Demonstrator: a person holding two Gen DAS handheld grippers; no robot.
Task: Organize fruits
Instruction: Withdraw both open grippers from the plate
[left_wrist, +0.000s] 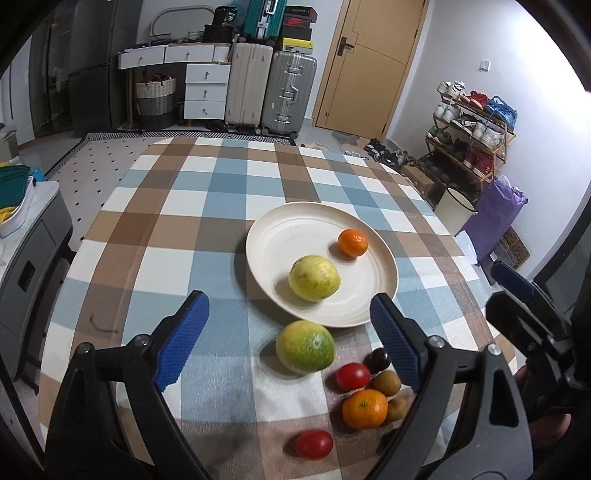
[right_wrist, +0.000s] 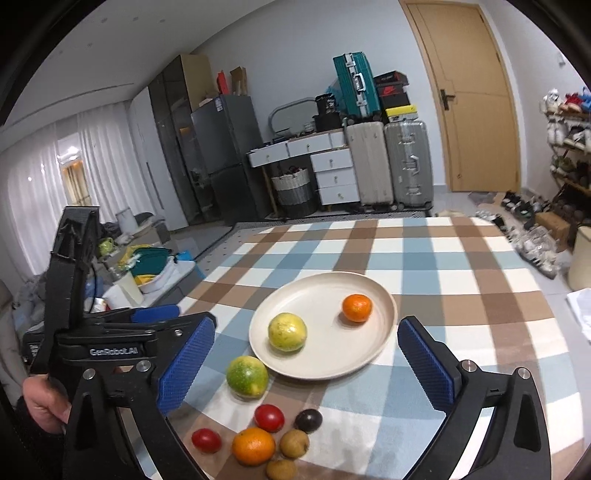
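Observation:
A cream plate (left_wrist: 280, 236) (right_wrist: 317, 291) on the checked tablecloth holds a yellow-green fruit (left_wrist: 314, 278) (right_wrist: 287, 331) and a small orange (left_wrist: 353, 242) (right_wrist: 357, 307). A green-yellow citrus (left_wrist: 305, 346) (right_wrist: 246, 377) lies on the cloth by the plate's near rim. Nearer lie two red tomatoes (left_wrist: 352, 376) (right_wrist: 269, 417), an orange (left_wrist: 365, 408) (right_wrist: 253, 445), a dark plum (left_wrist: 377, 360) (right_wrist: 308, 420) and brown fruits (left_wrist: 386, 383) (right_wrist: 294, 443). My left gripper (left_wrist: 290, 341) is open and empty above the citrus. My right gripper (right_wrist: 306, 360) is open and empty above the plate's near rim.
The right gripper shows at the right of the left wrist view (left_wrist: 517, 291); the left gripper shows at the left of the right wrist view (right_wrist: 122, 332). The table edge (left_wrist: 79, 236) drops to the floor on the left. Suitcases (left_wrist: 269, 92), drawers and a shoe rack (left_wrist: 472, 125) stand beyond.

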